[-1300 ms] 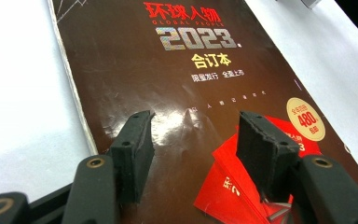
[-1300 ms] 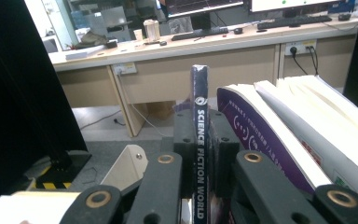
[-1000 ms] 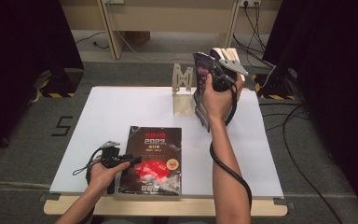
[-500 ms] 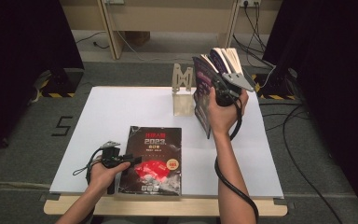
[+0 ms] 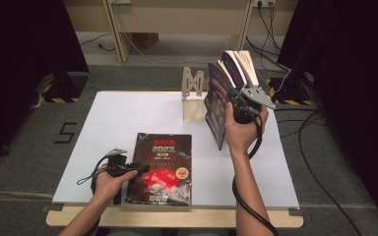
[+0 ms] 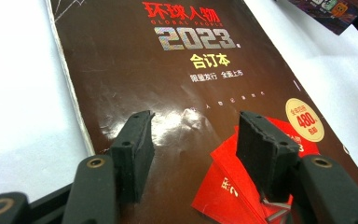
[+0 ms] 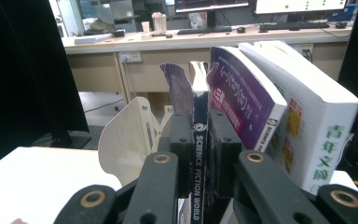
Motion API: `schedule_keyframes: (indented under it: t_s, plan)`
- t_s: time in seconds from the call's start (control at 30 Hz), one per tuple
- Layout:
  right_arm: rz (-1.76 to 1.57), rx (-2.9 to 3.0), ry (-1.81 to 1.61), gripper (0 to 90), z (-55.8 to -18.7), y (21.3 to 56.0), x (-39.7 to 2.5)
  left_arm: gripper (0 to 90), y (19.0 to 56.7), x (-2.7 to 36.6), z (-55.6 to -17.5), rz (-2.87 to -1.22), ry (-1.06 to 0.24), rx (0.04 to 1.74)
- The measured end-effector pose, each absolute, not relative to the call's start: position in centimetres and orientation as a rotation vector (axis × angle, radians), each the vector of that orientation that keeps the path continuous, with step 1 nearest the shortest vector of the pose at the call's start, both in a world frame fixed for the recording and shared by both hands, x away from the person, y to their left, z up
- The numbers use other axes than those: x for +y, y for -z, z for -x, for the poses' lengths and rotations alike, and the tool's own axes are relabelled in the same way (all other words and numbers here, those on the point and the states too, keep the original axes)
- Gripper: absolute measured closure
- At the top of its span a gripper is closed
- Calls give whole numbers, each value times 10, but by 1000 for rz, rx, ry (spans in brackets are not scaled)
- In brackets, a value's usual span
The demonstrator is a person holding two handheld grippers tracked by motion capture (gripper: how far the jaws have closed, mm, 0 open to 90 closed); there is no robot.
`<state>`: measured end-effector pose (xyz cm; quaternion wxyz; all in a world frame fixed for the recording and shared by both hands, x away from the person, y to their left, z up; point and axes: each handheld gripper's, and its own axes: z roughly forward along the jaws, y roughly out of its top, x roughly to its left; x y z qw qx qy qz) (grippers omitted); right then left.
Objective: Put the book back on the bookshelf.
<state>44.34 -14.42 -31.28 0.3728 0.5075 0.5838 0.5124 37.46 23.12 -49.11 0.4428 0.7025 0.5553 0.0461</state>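
A dark magazine (image 5: 163, 164) with "2023" on its cover (image 6: 186, 70) lies flat near the table's front edge. My left gripper (image 5: 137, 169) rests at its left edge, and its jaws (image 6: 198, 154) stand open just over the cover. My right gripper (image 5: 240, 104) is raised at the back right, shut on the spine of a thin "Science Fiction World" magazine (image 7: 198, 158) that it holds upright (image 5: 216, 110). Just beside that magazine a purple book (image 7: 247, 102) and a thick white book (image 7: 312, 126) stand leaning (image 5: 237, 66).
A pale wooden book stand (image 5: 193, 96) stands at the back middle of the white table (image 5: 128, 118), its curved end plate (image 7: 128, 137) left of the held magazine. Cables trail on the floor (image 5: 320, 162) at the right. Desks with monitors lie beyond.
My right gripper has shifted a little to the right and lower with the upright magazine. The left gripper and the dark magazine have stayed put.
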Motion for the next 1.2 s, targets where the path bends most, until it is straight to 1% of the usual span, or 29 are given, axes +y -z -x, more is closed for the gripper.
schedule_keyframes:
  t_s: [0.3, 0.63, 0.93, 1.1, 1.2]
  plan:
    - [-1316, 1513, -1319, 799, -440, 314, -148, 448, 491, 231, -375, -1743, -114, 1378]
    - [-1349, 1571, -1301, 762, -445, 314, -146, 447, 491, 231, -375, -1744, -112, 1375]
    - [-1399, 1623, -1244, 752, -450, 313, -140, 447, 491, 231, -375, -1745, -109, 1374]
    - [-1425, 1634, -1213, 778, -453, 313, -137, 448, 491, 231, -375, -1741, -108, 1376]
    - [-1442, 1640, -1171, 811, -454, 310, -135, 447, 491, 231, -375, -1739, -108, 1377]
